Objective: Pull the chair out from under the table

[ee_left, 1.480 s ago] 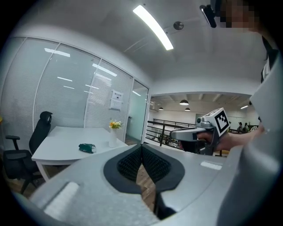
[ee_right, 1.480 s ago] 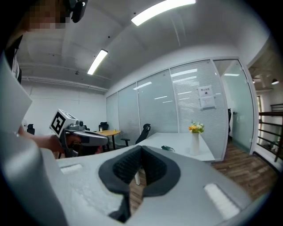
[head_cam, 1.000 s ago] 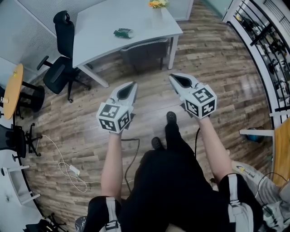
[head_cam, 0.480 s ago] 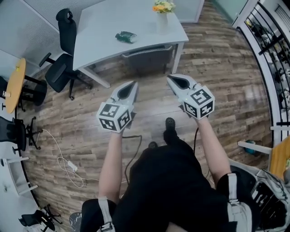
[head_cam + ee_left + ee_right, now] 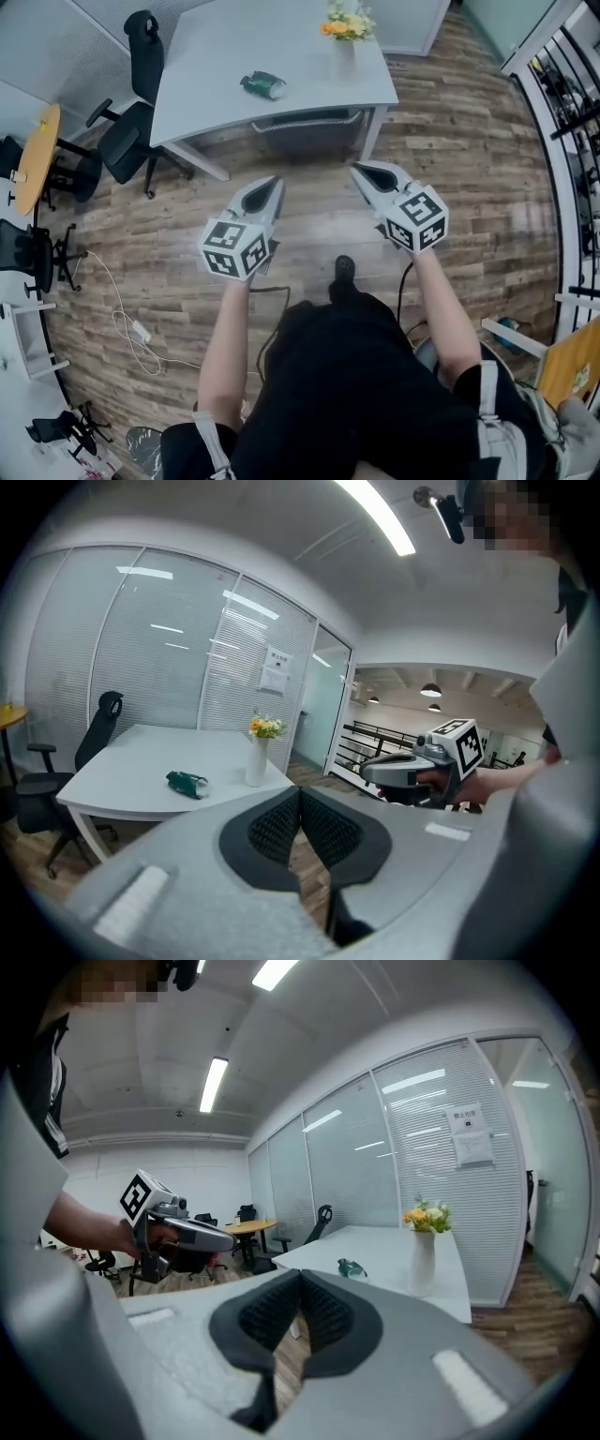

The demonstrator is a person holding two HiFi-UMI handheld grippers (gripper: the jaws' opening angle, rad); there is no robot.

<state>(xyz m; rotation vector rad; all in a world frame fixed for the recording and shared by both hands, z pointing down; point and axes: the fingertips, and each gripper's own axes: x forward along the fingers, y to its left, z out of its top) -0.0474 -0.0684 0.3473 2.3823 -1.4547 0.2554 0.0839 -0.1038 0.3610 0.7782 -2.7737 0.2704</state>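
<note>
The left gripper (image 5: pixel 273 184) and right gripper (image 5: pixel 360 171) are both closed tight and hold nothing. The person has walked closer, so the chair (image 5: pixel 309 131) at twelve o'clock is nearer. It remains tucked under the table (image 5: pixel 281 56), so the approach likely continues.

Both arms reach forward from the body, sleeves ending above bare forearms. The left gripper (image 5: pixel 273 184) extends from the left forearm (image 5: pixel 225 337). Its jaws are pressed together with nothing between them (the ribbed pads (image 5: pixel 275 829) meet along one line). The right gripper (image 5: pixel 361 170) is near it on its right, at the end of the right forearm (image 5: pixel 441 309), and is likewise closed and empty. Each points ahead and slightly down, its marker cube toward the wrist, and the tips angle a little toward each other.
</note>
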